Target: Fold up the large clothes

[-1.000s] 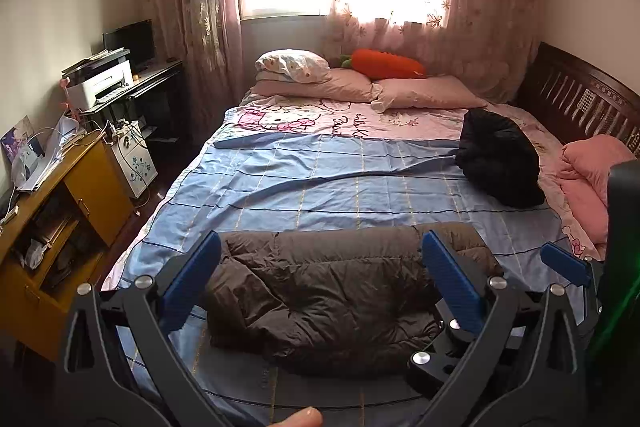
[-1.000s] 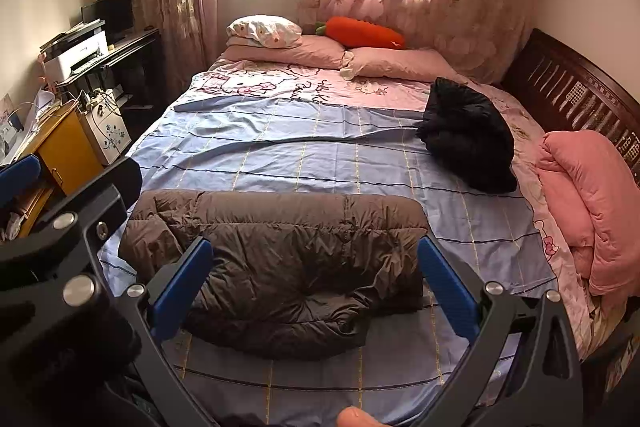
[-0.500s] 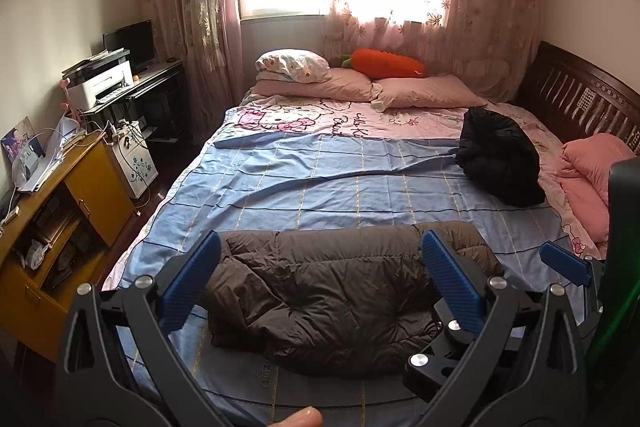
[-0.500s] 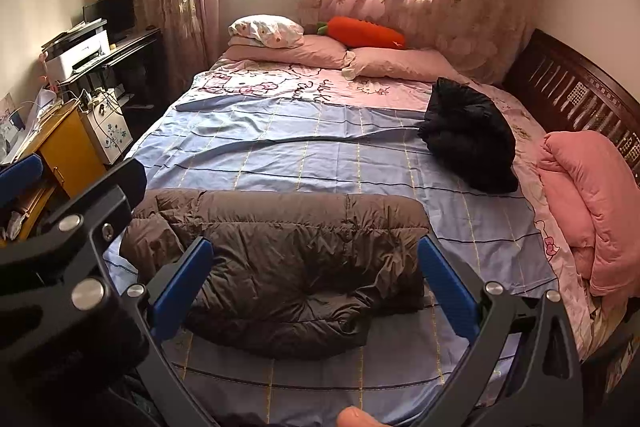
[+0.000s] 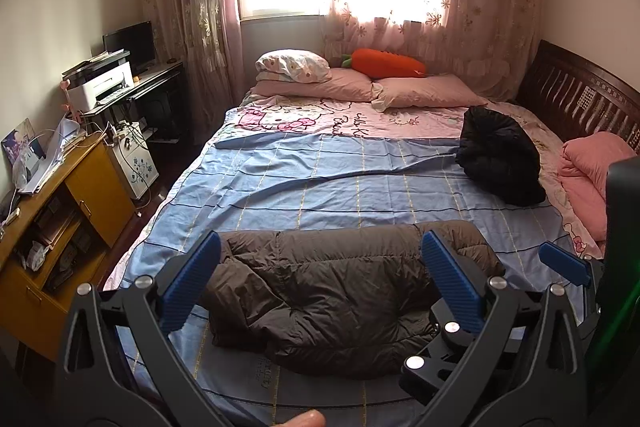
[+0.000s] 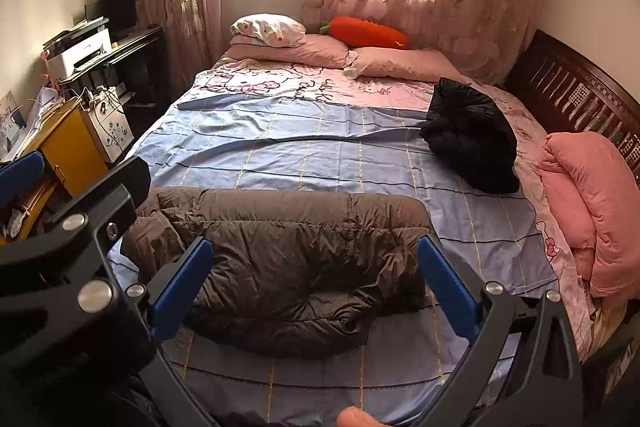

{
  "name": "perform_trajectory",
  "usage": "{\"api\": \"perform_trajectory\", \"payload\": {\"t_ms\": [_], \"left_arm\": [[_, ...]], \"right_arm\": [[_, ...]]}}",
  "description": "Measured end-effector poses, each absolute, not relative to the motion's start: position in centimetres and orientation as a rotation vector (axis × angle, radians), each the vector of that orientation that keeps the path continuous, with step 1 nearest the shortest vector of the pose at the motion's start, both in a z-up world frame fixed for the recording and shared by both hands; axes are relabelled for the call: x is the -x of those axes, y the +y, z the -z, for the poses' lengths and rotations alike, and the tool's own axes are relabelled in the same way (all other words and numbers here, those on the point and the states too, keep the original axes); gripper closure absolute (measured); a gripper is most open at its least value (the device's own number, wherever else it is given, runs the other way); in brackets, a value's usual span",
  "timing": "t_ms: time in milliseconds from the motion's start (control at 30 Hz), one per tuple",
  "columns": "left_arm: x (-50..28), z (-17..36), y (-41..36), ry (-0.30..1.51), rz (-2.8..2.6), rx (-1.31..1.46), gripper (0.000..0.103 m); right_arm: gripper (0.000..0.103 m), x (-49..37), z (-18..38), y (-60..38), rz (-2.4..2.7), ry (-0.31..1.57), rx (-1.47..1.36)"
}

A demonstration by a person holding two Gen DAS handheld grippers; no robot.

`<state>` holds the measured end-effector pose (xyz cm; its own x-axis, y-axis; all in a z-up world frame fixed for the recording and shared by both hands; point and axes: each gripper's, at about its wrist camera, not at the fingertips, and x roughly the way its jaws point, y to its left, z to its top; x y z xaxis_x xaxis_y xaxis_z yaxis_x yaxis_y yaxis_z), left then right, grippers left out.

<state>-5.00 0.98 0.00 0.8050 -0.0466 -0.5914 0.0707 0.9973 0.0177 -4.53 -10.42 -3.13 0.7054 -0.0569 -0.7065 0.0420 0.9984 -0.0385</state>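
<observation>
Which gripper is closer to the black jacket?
Right. The black jacket lies far on the bed's right side; the right gripper is on that side, while the left gripper sits beside it, further left, both open over the brown jacket.

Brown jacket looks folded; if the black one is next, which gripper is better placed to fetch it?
Right, probably. The black jacket lies on the bed's right side, nearer the right gripper than the left gripper. Both are open and empty over the brown jacket.

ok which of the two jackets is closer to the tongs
The brown jacket, folded at the near edge of the bed right in front of both open tongs. The black jacket lies bunched farther back, toward the headboard side, near the pink quilt.
</observation>
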Motion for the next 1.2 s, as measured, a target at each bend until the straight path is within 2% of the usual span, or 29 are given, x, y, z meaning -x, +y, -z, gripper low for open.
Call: {"api": "perform_trajectory", "payload": {"t_ms": [1200], "left_arm": [[5.22,0.2,1.62,0.634,0.071,-0.054,0.002]], "right_arm": [[0.001,4.35,3.59,-11.15,0.026,0.787,0.03]]}}
